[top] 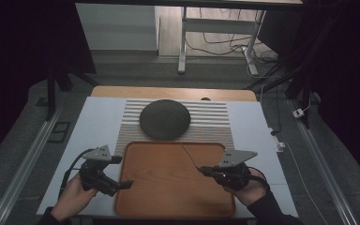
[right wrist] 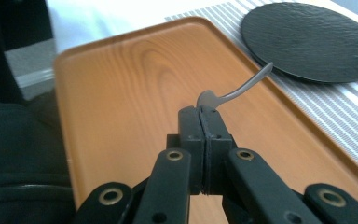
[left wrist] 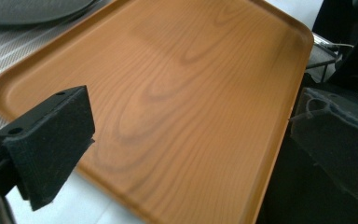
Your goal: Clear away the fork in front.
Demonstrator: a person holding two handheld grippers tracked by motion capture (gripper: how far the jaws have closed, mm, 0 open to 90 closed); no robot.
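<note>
An orange wooden tray (top: 168, 192) lies at the near middle of the table, bare inside. Behind it a dark round plate (top: 164, 118) rests on a striped placemat (top: 215, 123). My right gripper (top: 201, 169) hovers over the tray's right part, shut on a thin metal utensil (top: 190, 157) that slants up toward the plate. In the right gripper view the pads (right wrist: 192, 122) pinch the utensil's (right wrist: 242, 86) broad end, and its slim handle points at the plate (right wrist: 307, 39). My left gripper (top: 121, 172) stands open at the tray's left rim, with only the tray (left wrist: 191, 56) between its pads (left wrist: 51, 140).
A white sheet (top: 93, 126) covers the table around the placemat, with a wooden strip (top: 173, 92) along the far edge. Beyond it, on the floor, stand white table legs (top: 183, 42) among loose cables (top: 234, 47). Metal rails (top: 33, 150) flank the table.
</note>
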